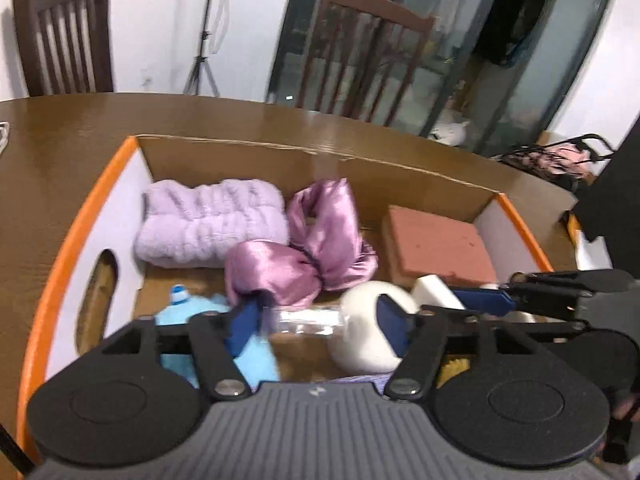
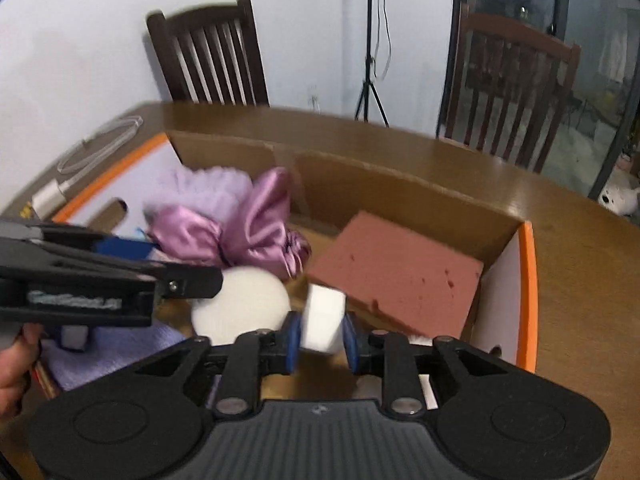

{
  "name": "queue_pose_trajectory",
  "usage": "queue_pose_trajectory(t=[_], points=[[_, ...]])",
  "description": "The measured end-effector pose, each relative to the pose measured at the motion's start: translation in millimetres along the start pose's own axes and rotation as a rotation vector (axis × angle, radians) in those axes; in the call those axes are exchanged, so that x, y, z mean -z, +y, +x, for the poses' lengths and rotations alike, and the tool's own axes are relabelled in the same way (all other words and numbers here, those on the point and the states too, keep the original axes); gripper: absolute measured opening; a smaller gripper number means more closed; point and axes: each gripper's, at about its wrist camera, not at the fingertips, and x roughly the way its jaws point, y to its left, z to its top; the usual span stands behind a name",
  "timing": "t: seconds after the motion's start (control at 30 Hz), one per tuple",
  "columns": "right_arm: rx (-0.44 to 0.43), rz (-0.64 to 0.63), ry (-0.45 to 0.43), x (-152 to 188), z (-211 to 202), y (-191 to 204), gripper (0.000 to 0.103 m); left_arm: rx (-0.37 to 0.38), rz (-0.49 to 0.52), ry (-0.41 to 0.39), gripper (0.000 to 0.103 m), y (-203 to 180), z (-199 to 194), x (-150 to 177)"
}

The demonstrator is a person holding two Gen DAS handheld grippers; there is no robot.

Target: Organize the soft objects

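An orange-rimmed cardboard box point(image 1: 72, 236) point(image 2: 528, 280) holds a lilac fluffy towel point(image 1: 208, 224), a pink satin bow point(image 1: 304, 252) point(image 2: 240, 236), a reddish sponge block point(image 1: 436, 244) point(image 2: 400, 276), a light blue plush point(image 1: 200, 312) and a white round puff point(image 1: 364, 332) point(image 2: 240, 308). My left gripper point(image 1: 320, 320) is open over the box, its fingers either side of a small clear packet point(image 1: 308, 320). My right gripper point(image 2: 322, 340) is shut on a white foam block point(image 2: 324, 316) point(image 1: 436, 292) just above the box floor.
The box sits on a brown wooden table point(image 1: 240, 116) point(image 2: 580, 280). Two wooden chairs point(image 1: 64, 36) point(image 2: 212, 52) stand behind it. A tripod point(image 2: 370, 60) stands by the wall. A white cable point(image 2: 96, 144) lies on the table to the left. A lilac cloth point(image 2: 112, 348) lies near the box front.
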Motion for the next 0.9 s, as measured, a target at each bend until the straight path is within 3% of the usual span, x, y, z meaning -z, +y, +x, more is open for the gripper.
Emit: queue_pose_trajectory(t=[0.07, 0.27, 0.43, 0.57, 0.73, 0.8, 0.9], points=[[0.002, -0.013, -0.003, 1, -2, 2, 0.048, 0.01, 0.007, 0.001, 0.074, -1, -2, 1], [-0.028, 0.0, -0.009, 1, -3, -1, 0.052, 0.021, -0.019, -0.016, 0.08, 3, -10, 0], [-0.01, -0.007, -0.036, 0, -20, 4, 0.06, 0.0, 0.011, -0.055, 0.081, 1, -43, -4], [0.024, -0.023, -0.084, 0, -57, 11, 0.069, -0.012, 0.015, -0.106, 0.082, 0, -83, -5], [0.076, -0.033, -0.168, 6, -126, 11, 0.071, -0.025, 0.075, -0.185, 0.086, -9, -143, 2], [0.104, -0.018, -0.213, 13, -154, 7, 0.081, -0.032, 0.102, -0.221, 0.089, -15, -164, 8], [0.121, 0.028, -0.257, 25, -186, 4, 0.083, -0.038, 0.141, -0.275, 0.092, -23, -193, 19]])
